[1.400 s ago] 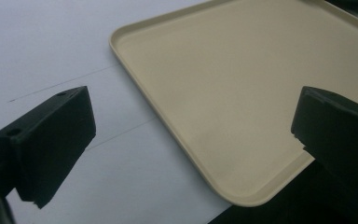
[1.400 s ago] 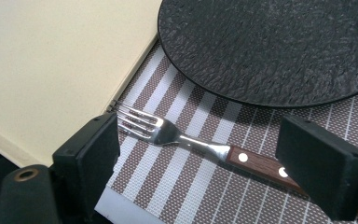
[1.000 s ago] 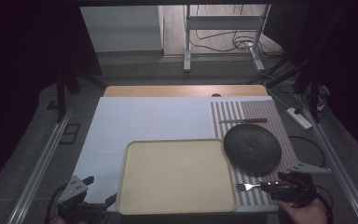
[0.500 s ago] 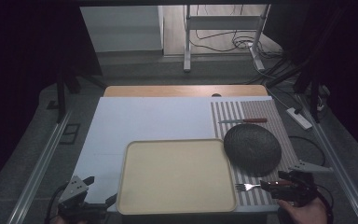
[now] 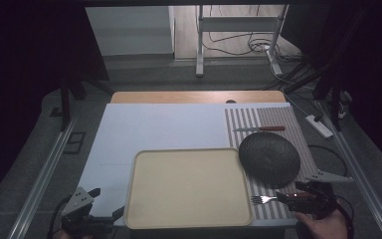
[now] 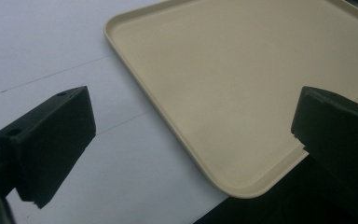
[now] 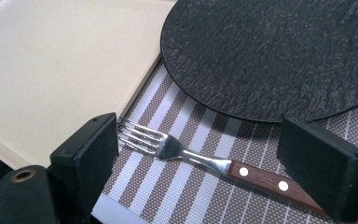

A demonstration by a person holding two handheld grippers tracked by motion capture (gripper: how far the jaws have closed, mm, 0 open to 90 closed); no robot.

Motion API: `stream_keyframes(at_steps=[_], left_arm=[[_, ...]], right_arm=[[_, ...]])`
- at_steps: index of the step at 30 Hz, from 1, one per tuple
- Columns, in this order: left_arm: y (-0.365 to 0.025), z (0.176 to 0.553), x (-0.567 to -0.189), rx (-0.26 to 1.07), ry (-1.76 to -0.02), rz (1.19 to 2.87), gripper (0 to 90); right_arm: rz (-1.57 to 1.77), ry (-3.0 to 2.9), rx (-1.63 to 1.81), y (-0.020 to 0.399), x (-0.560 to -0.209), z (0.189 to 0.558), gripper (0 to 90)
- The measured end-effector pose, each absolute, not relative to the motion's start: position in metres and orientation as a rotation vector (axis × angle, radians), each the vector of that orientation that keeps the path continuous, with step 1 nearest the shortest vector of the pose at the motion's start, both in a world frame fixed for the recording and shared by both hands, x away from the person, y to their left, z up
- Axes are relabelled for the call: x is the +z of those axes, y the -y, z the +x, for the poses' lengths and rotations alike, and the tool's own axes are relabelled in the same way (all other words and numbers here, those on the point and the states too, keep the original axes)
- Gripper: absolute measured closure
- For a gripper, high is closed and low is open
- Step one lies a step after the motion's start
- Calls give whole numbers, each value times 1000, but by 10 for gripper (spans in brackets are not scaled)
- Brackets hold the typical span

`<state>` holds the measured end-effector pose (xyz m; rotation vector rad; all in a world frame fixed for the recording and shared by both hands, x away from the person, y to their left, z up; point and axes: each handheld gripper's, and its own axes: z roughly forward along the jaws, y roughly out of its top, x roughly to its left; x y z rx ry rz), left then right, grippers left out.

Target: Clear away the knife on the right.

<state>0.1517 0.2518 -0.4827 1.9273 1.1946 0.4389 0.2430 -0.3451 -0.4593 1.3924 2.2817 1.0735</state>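
Right gripper view: the right hand-held gripper (image 7: 196,154) is wide open, one jaw on each side of the fork (image 7: 200,161), not touching it. It lies flat on the striped mat (image 7: 177,196), prongs pointing at the tray (image 7: 51,74), handle pointing away.

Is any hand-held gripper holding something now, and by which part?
Nothing is held. The right hand-held gripper is open around the fork; the left hand-held gripper is open over the tray's corner.

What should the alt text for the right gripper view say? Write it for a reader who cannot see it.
A fork with a riveted wooden handle lies on a brown-and-white striped placemat, between the open black jaws of the right gripper. Its tines point toward a cream tray; a textured black plate sits beyond.
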Motion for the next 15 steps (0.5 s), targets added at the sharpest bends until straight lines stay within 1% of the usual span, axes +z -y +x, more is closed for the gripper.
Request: stream_keyframes(at_steps=[10, 15], left_arm=[[-253, 152, -483, 427, -1199, 1917, 0], [-253, 153, -483, 426, -1199, 1921, 0]], right_arm=[[1346, -2282, 1051, 341, -457, 253, 140], [1338, -2293, 1053, 341, -456, 257, 130]])
